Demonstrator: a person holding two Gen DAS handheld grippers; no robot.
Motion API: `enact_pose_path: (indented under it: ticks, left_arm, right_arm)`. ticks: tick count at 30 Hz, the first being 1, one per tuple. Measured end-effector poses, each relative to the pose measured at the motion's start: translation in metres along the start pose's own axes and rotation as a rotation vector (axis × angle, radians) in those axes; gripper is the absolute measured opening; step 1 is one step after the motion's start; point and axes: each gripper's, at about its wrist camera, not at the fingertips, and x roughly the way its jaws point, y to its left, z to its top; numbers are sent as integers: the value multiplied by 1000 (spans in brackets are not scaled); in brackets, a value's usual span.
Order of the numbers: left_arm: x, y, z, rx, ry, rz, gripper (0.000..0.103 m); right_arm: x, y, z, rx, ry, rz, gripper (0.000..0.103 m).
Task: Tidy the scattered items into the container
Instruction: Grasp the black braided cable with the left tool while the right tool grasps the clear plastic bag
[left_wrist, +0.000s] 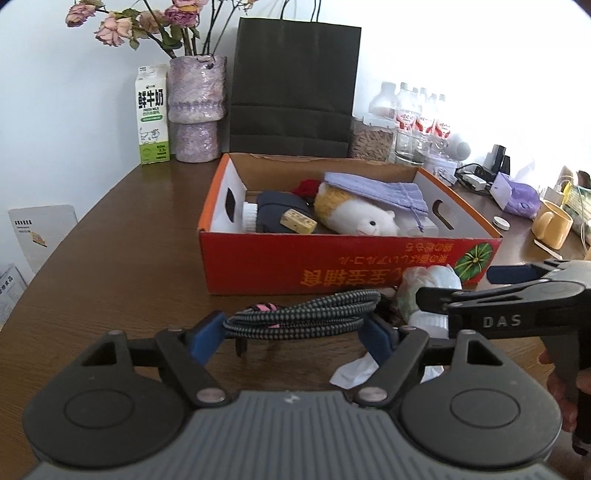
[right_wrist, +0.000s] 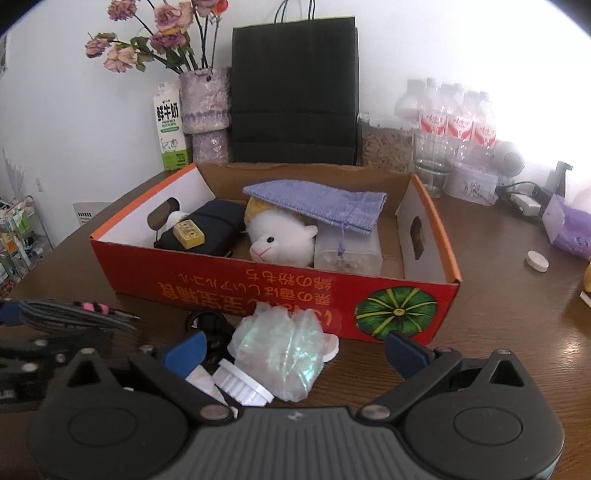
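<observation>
Two grippers sat low over the table (left_wrist: 110, 236) in front of the red box (left_wrist: 332, 266), and both of yours were spread wide. Your left gripper (left_wrist: 295, 334) had its blue pads either side of the braided cord (left_wrist: 303, 314), which lay coiled on the wood just short of the box; whether the pads touched the cord could not be told. Your right gripper (right_wrist: 295, 350) stood open around the crumpled plastic wrap (right_wrist: 280, 358), with a white ribbed cap (right_wrist: 242, 386) just beside its left pad (right_wrist: 184, 352) and the right pad well clear of the wrap. Nothing was clamped in either one.

Inside the box you already had a white plush toy (right_wrist: 280, 240), a purple pouch (right_wrist: 317, 203) lying over it, a dark case (right_wrist: 214, 229) with a small yellow block (right_wrist: 189, 232) on top, and a clear tub (right_wrist: 347, 254) beside the toy. Behind the box stood a black bag (right_wrist: 295, 96), a vase (right_wrist: 205, 107) of dried flowers, a milk carton (right_wrist: 169, 129) and some bottles (right_wrist: 458, 118). A small white lid (right_wrist: 537, 261) lay on the table well to the right.
</observation>
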Motion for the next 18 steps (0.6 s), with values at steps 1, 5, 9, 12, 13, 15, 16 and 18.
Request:
enact_pose_path:
  ticks: [1, 5, 9, 12, 13, 15, 16, 18]
  left_arm:
    - [-1, 1, 0, -1, -4, 2, 79]
    - [-1, 4, 2, -1, -13, 4, 79]
    - [0, 4, 1, -1, -12, -1, 79]
    - [0, 4, 1, -2, -11, -4, 79]
    - [0, 4, 0, -2, -11, -3, 79]
    - [0, 4, 0, -2, -12, -3, 79]
    - [-1, 4, 0, -3, -13, -3, 79]
    - [-3, 4, -1, -1, -16, -2, 79]
  right_arm:
    - [3, 1, 0, 2, 6, 3, 96]
    - [9, 3, 0, 11, 25, 25, 82]
    - [10, 3, -1, 16, 39, 47, 52]
    - [8, 4, -2, 8, 34, 48, 44]
    - [6, 5, -3, 6, 29, 51, 43]
    - [2, 5, -4, 3, 19, 52, 42]
    - [0, 5, -4, 1, 13, 53, 41]
    - [-5, 4, -4, 0, 2, 55, 41]
